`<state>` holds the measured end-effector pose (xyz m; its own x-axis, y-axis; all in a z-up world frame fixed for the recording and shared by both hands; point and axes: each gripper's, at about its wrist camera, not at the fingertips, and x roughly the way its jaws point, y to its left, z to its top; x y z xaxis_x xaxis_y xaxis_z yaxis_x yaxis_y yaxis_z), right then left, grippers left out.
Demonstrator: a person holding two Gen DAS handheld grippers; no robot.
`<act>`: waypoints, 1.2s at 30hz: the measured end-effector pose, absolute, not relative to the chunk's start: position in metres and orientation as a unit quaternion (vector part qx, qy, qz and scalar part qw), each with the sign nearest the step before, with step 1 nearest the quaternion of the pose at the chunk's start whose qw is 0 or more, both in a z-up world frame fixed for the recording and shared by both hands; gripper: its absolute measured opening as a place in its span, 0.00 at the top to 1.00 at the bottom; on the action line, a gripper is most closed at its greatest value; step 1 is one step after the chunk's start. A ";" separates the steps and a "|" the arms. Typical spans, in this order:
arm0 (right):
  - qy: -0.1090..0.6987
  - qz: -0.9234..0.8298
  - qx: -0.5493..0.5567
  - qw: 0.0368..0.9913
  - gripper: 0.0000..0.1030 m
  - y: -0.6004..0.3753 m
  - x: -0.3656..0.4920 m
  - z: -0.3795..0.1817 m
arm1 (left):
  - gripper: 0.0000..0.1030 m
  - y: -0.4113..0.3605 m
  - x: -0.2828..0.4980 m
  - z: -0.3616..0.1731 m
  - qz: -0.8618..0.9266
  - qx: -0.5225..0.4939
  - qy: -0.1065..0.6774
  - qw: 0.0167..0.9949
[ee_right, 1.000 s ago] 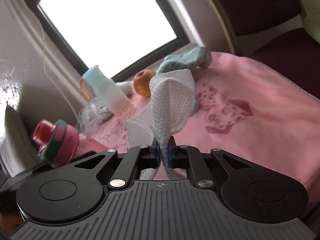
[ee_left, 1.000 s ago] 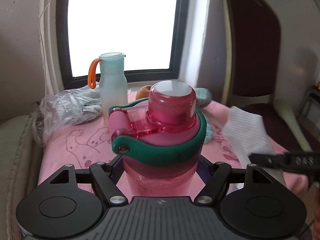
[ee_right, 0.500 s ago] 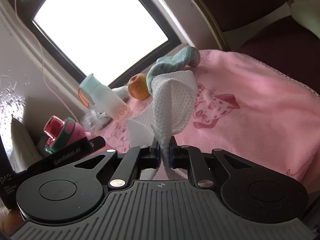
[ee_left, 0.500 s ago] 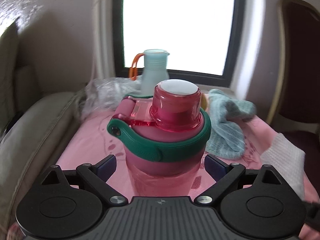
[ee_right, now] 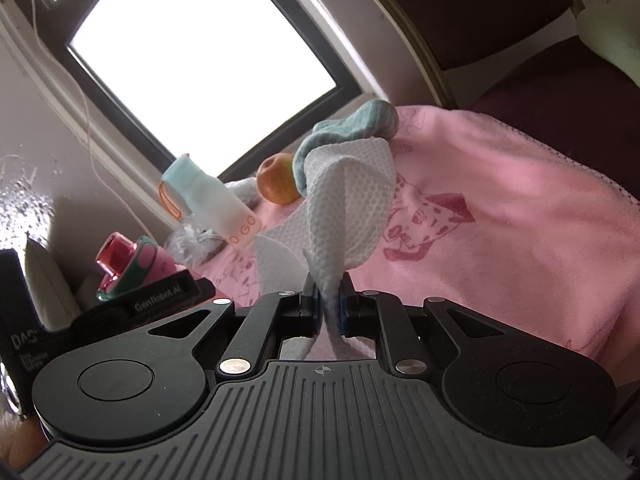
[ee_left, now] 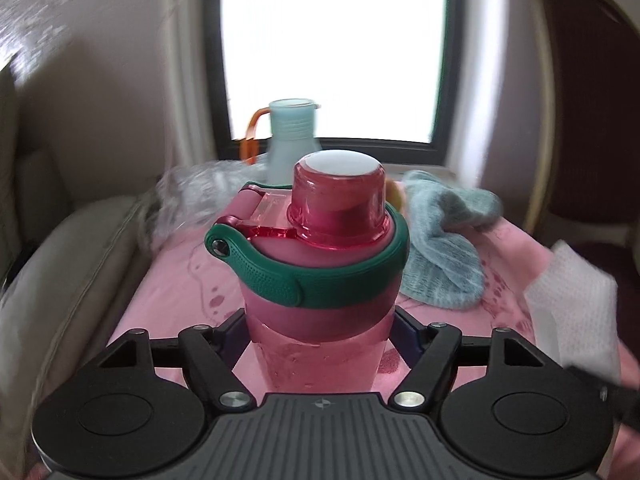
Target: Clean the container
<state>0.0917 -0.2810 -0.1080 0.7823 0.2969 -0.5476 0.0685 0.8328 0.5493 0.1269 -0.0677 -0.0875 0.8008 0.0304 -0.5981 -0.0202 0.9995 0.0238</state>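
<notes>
My left gripper (ee_left: 320, 332) is shut on a pink bottle (ee_left: 320, 276) with a green band and a clear red cap; the bottle stands upright between the fingers, above the pink cloth. The same bottle shows at the left of the right wrist view (ee_right: 134, 262). My right gripper (ee_right: 329, 304) is shut on a white textured wipe (ee_right: 348, 216), which stands up from the jaws. The wipe also shows at the right edge of the left wrist view (ee_left: 576, 308), apart from the bottle.
A pale blue bottle (ee_left: 290, 140) with an orange loop stands by the window. An orange fruit (ee_right: 278, 178), a teal cloth (ee_left: 444, 248) and a crumpled plastic bag (ee_left: 192, 196) lie on the pink cloth (ee_right: 500, 216). A dark chair (ee_right: 540, 60) stands at right, a beige cushion (ee_left: 68, 280) at left.
My left gripper has swung left with the pink bottle, so the window now sits straight ahead and the chair at far right. My right gripper with the wipe has shifted slightly.
</notes>
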 end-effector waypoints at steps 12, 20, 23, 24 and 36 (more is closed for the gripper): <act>0.325 0.080 0.245 0.910 0.86 -0.253 0.091 -0.097 | 0.31 0.009 0.108 -0.098 -0.254 0.056 0.257 0.931; 0.338 0.107 0.186 0.916 0.86 -0.216 0.104 -0.086 | 0.31 0.035 0.071 -0.113 -0.299 0.073 0.219 0.926; 0.335 0.173 0.209 0.902 0.86 -0.205 0.116 -0.077 | 0.31 0.037 0.064 -0.116 -0.302 0.084 0.211 0.926; 0.336 0.202 0.225 0.892 0.86 -0.201 0.121 -0.074 | 0.31 0.037 0.063 -0.116 -0.302 0.087 0.210 0.926; 0.440 0.231 0.163 0.852 0.92 -0.138 0.201 -0.117 | 0.31 0.035 0.068 -0.114 -0.295 0.091 0.210 0.928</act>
